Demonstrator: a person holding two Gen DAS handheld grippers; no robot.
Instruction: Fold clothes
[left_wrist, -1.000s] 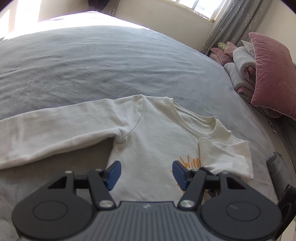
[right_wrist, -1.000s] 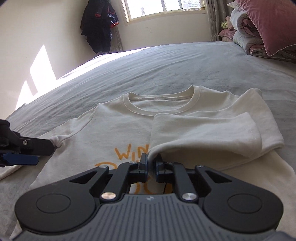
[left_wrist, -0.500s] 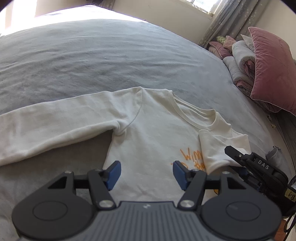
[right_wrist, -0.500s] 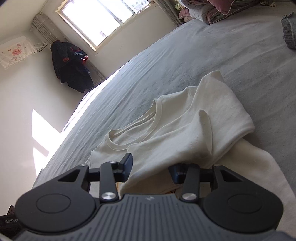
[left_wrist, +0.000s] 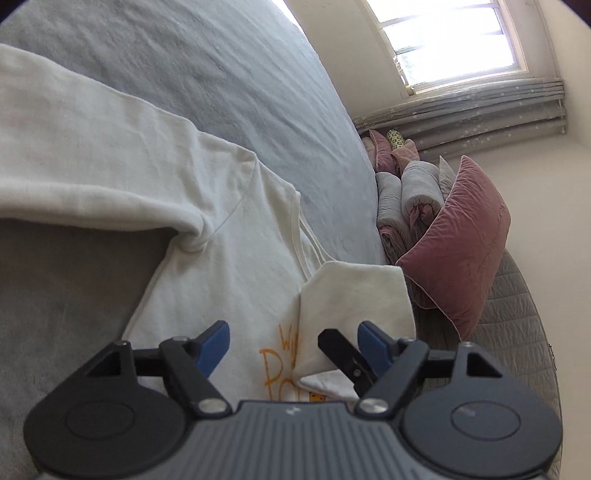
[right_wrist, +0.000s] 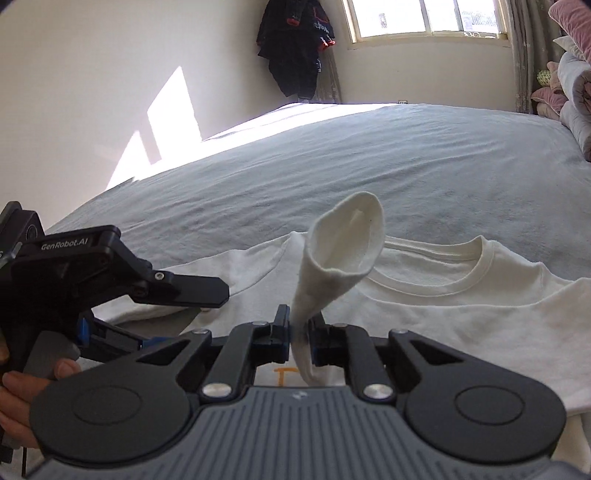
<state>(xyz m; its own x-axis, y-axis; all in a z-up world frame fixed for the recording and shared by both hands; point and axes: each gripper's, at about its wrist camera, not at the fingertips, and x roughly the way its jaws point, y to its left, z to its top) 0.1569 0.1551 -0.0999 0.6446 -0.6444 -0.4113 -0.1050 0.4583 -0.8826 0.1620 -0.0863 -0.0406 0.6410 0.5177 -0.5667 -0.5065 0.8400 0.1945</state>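
A white sweatshirt (left_wrist: 229, 266) with orange print lies front up on the grey bed (left_wrist: 221, 74). One long sleeve (left_wrist: 74, 158) stretches out flat to the left. My right gripper (right_wrist: 299, 332) is closing, and its pads pinch the other sleeve just below the cuff (right_wrist: 343, 254), which stands up open above the jaws. That sleeve (left_wrist: 354, 295) is folded over the chest. My left gripper (left_wrist: 293, 347) hovers low over the print with its jaws opening wide, and its pads touch nothing. It shows beside the right one as the left gripper (right_wrist: 199, 314), held by a hand (right_wrist: 22, 387).
A pink pillow (left_wrist: 461, 236) and rolled blankets (left_wrist: 413, 192) are stacked at the head of the bed. A dark coat (right_wrist: 295, 48) hangs in the far corner by the window (right_wrist: 424, 18). Bare grey cover (right_wrist: 332, 166) stretches beyond the collar.
The right gripper let go, then closed again on the sleeve near the cuff and raised it. The left gripper rolled, sank toward the shirt front, and spread its jaws wider.
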